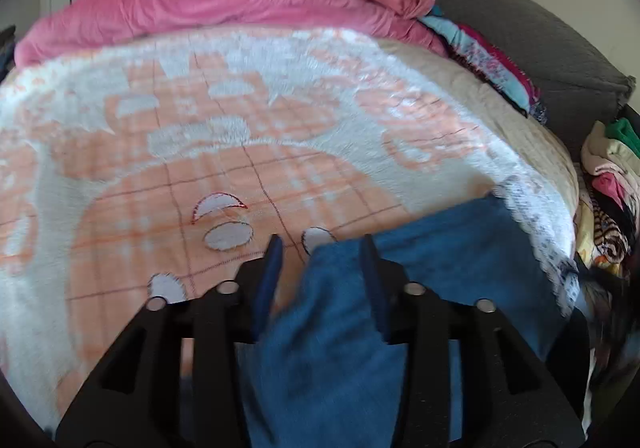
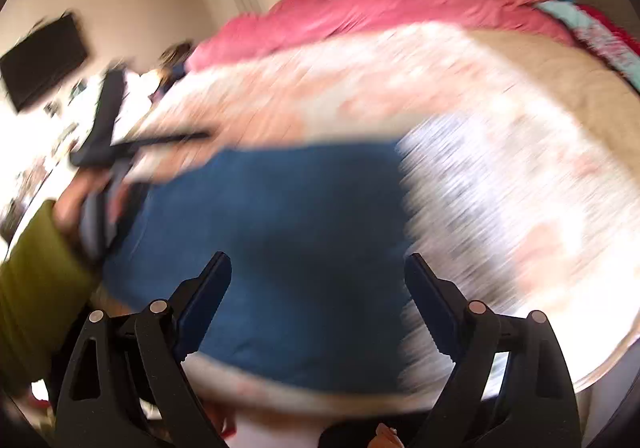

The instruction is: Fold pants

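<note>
The blue pants [image 1: 400, 288] lie on the bed's orange and white blanket [image 1: 200, 136]. In the left wrist view my left gripper [image 1: 320, 244] is open over the pants' left edge, with cloth between its fingers but not pinched. In the blurred right wrist view the pants [image 2: 280, 216] spread across the blanket [image 2: 500, 168] as a wide blue patch. My right gripper [image 2: 318, 260] is wide open above them and holds nothing. The left gripper [image 2: 104, 136] shows at the far left, held by a hand in a green sleeve [image 2: 36, 288].
A pink duvet [image 1: 224, 4] lies bunched along the far side of the bed. Folded clothes [image 1: 492, 60] are stacked by the grey headboard [image 1: 532, 24]. More clothes [image 1: 608, 184] are piled beside the bed at right. A dark screen [image 2: 44, 60] hangs on the wall.
</note>
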`<state>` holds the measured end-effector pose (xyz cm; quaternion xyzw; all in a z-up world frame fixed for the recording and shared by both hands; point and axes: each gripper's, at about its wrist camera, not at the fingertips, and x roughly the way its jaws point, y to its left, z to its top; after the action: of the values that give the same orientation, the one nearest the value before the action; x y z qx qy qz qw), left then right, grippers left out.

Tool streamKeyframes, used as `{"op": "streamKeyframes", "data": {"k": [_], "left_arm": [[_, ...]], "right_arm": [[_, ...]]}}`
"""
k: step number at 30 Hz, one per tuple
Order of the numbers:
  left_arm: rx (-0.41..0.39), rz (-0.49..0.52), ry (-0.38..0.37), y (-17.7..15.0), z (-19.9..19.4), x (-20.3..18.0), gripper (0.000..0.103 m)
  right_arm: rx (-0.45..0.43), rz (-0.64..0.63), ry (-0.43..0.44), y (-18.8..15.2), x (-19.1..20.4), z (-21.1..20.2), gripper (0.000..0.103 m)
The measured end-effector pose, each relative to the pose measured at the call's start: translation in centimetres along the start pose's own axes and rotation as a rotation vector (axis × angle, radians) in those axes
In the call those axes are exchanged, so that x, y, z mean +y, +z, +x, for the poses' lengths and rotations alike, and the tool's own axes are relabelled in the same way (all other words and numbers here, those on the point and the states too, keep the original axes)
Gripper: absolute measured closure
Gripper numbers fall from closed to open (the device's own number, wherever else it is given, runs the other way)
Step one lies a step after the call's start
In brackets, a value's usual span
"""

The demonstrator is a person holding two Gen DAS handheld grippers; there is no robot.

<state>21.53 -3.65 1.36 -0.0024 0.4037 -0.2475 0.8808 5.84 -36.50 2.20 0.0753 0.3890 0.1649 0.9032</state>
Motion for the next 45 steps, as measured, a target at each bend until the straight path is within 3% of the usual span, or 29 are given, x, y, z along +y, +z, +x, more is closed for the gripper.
{"op": "streamKeyframes", "data": {"k": [2, 5, 7, 11, 12, 15, 17, 22, 28, 33, 35, 38, 41, 45], "left_arm": [[-0.013, 0.013, -0.015, -0.7, -1.7, -1.0, 0.063], [-0.026, 0.025, -0.040, -1.7, -2.7, -2.6, 0.063], [-0.010, 0.020, -0.041, -2.3, -2.2, -3.2, 0.063], [0.068, 0.065, -0.005, -3.6, 0.7, -4.1, 0.063], [0.081, 0.076, 0.011, -3.9, 1.2, -4.2, 0.063], [0.115, 0.051, 0.021, -4.6, 2.7, -3.4, 0.061], [0.116, 0.043, 0.022, -4.6, 3.0, -3.2, 0.061], [0.114, 0.085, 0.049, -4.8, 3.1, -4.0, 0.054], [0.092, 0.062, 0.062, -4.6, 3.0, -3.7, 0.054], [0.090, 0.067, 0.072, -4.8, 3.1, -3.7, 0.053], [0.090, 0.071, 0.075, -4.9, 3.2, -3.8, 0.053], [0.093, 0.081, 0.079, -4.9, 3.3, -3.9, 0.050], [0.094, 0.078, 0.070, -4.9, 3.3, -3.9, 0.048], [0.094, 0.081, 0.072, -4.8, 3.0, -4.1, 0.046]], "right_arm": [[-0.033, 0.024, -0.034, 2.2, -2.2, -0.5, 0.015], [0.003, 0.080, -0.041, 5.4, -6.3, 1.3, 0.018], [0.057, 0.103, -0.055, 7.0, -8.6, 3.6, 0.028], [0.112, 0.167, 0.009, 8.4, -11.3, 7.5, 0.036], [0.128, 0.168, 0.015, 8.4, -11.7, 8.2, 0.042], [0.164, 0.112, -0.001, 7.8, -11.2, 9.8, 0.048], [0.150, 0.064, -0.008, 7.5, -10.3, 9.4, 0.062], [0.121, -0.050, 0.000, 6.5, -7.9, 8.2, 0.085], [0.040, -0.147, -0.087, 9.2, -6.3, 7.0, 0.086], [0.175, -0.178, -0.155, 8.5, -7.2, 12.1, 0.083], [0.160, -0.165, -0.132, 8.0, -7.9, 12.5, 0.082], [0.140, -0.060, -0.092, 8.3, -9.3, 11.4, 0.067], [0.110, -0.011, -0.136, 8.0, -9.8, 8.4, 0.051], [0.031, 0.115, -0.063, 5.6, -10.7, 2.4, 0.051]]}}
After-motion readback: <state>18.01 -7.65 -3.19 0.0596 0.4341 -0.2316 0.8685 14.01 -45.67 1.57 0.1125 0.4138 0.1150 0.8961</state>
